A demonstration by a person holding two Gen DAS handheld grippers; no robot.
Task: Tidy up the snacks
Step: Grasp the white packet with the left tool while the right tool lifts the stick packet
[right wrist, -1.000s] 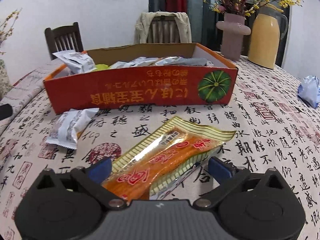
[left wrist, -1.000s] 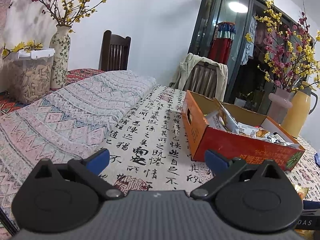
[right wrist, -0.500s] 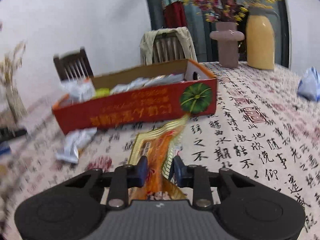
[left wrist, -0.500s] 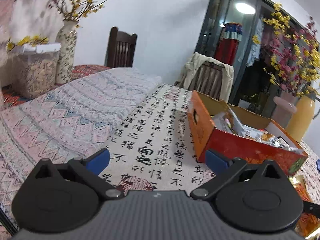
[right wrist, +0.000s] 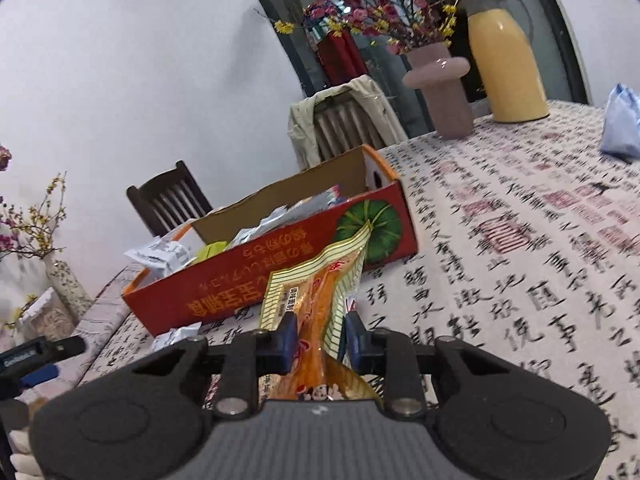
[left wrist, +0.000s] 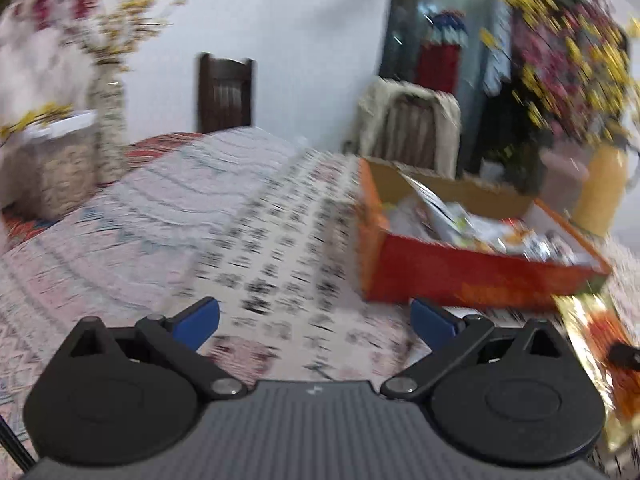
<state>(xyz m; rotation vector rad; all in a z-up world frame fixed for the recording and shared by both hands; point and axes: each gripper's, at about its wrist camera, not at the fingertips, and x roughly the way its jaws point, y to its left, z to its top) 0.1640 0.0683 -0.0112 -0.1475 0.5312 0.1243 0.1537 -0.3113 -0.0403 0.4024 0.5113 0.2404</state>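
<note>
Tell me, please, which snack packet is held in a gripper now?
The orange and gold packet, clamped in the right gripper. The other packets lie loose in the red box or on the tablecloth.

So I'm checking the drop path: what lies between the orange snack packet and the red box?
Bare tablecloth only, per the right wrist view; the orange snack packet, clamped in the right hand-held gripper, overlaps the red box front wall.

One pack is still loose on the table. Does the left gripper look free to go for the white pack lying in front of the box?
Probably yes: the left gripper is open and empty, and the white pack lies uncovered before the box.
</note>
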